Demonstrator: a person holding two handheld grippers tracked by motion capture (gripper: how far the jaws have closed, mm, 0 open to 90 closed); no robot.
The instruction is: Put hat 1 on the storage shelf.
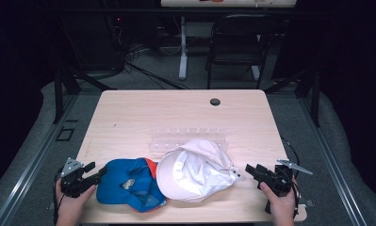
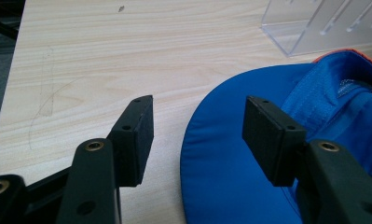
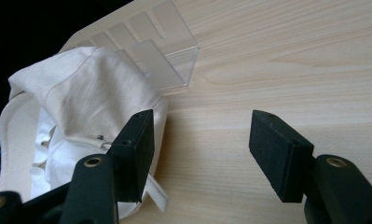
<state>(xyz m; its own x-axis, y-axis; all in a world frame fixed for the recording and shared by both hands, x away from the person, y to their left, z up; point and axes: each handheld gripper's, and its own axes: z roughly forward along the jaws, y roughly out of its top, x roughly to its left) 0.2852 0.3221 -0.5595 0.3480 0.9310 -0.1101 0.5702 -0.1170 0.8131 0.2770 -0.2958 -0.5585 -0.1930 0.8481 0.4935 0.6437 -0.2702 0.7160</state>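
Both your grippers, left (image 1: 94,172) and right (image 1: 249,170), gape wide, empty. The blue cap (image 1: 126,186) and white cap (image 1: 195,172) lie upturned at the table's near edge: soft, light, floppy; pinch the stiffer brims.

Far half of table (image 1: 143,108) bare wood, free passage there. Clear plastic rack (image 1: 188,140) stands mid-table, blocks straight path behind caps. Blue cap (image 1: 129,184) lies just ahead of my left gripper (image 1: 92,173), brim edge between open jaws. White cap (image 1: 195,170) touches blue cap, no gap between. My right gripper (image 1: 248,168), jaws wide, has bare table ahead, white cap's strap beside one jaw.
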